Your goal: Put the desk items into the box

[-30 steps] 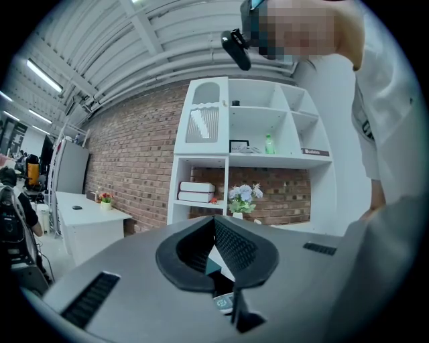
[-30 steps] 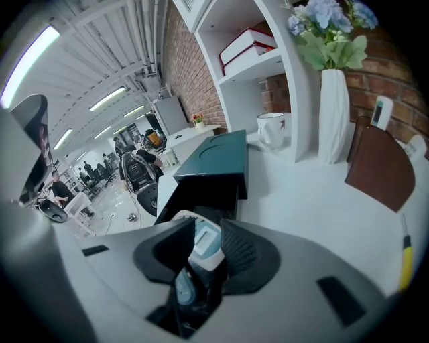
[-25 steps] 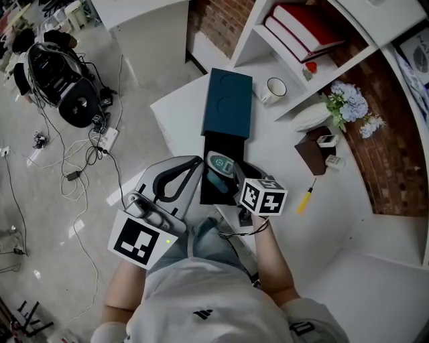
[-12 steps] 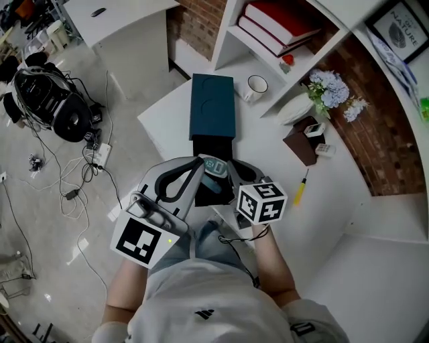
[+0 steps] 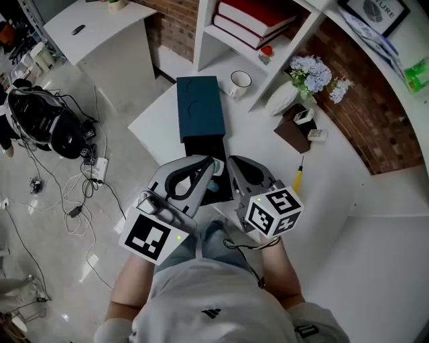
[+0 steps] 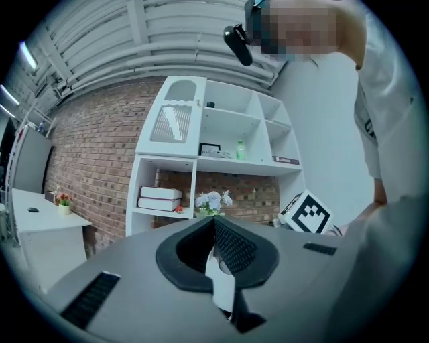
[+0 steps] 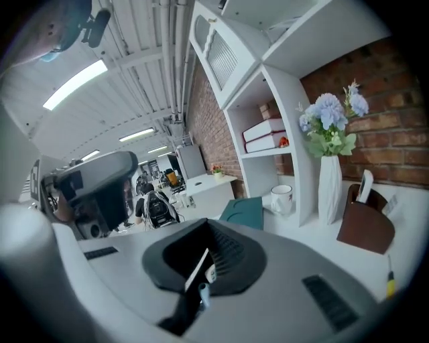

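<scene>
Left gripper (image 5: 206,166), fingers pressed together, empty, at the near end of the open box (image 5: 201,144) on the counter (image 5: 268,154). Right gripper (image 5: 233,164), fingers likewise closed and empty, should spread them before straddling the yellow screwdriver (image 5: 299,175) lying rightward.

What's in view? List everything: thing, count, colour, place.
desk: one, white, beneath all.
box: one, black, open, at the gripper tips.
lid: one, dark teal, flat beyond box.
mug: one, white, right of lid.
books: two, red, stacked on shelf.
flowers: one bunch, pale blue, in white vase.
holder: one, brown, near vase.
screwdriver: one, yellow, desk's right.
equipment: one heap, black, floor.
left gripper: grey, shut, empty.
right gripper: grey, shut, empty.
</scene>
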`<state>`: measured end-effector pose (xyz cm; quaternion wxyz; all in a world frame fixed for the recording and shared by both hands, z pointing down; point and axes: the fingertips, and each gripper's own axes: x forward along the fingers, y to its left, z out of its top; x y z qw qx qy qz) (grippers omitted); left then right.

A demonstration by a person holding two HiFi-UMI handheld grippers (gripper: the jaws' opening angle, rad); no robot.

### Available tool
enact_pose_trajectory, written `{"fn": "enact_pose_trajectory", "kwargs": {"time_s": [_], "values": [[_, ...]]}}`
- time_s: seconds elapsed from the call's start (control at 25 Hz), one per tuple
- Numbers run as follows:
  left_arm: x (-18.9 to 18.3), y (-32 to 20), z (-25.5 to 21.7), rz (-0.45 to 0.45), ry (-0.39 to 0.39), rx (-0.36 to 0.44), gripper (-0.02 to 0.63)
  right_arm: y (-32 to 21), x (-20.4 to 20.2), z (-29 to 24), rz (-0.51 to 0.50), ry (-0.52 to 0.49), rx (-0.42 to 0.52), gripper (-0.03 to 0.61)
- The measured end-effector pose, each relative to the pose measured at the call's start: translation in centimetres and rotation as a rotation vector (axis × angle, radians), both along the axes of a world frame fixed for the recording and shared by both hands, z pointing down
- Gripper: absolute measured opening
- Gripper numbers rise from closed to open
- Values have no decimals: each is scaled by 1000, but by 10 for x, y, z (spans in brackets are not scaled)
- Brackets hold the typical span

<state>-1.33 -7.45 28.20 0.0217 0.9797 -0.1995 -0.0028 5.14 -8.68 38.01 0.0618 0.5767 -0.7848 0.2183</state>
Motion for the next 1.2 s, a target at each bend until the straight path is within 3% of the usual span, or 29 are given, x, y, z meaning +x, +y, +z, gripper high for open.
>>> {"fn": "enact_pose_trajectory", "kwargs": {"time_s": [0.4, 1.2], "values": [[21, 11, -2, 87, 4, -4, 12, 22, -2, -57, 19, -5, 148, 8], [30, 22, 0, 103, -20, 23, 12, 40, -9, -83, -7, -19, 234, 8]]}}
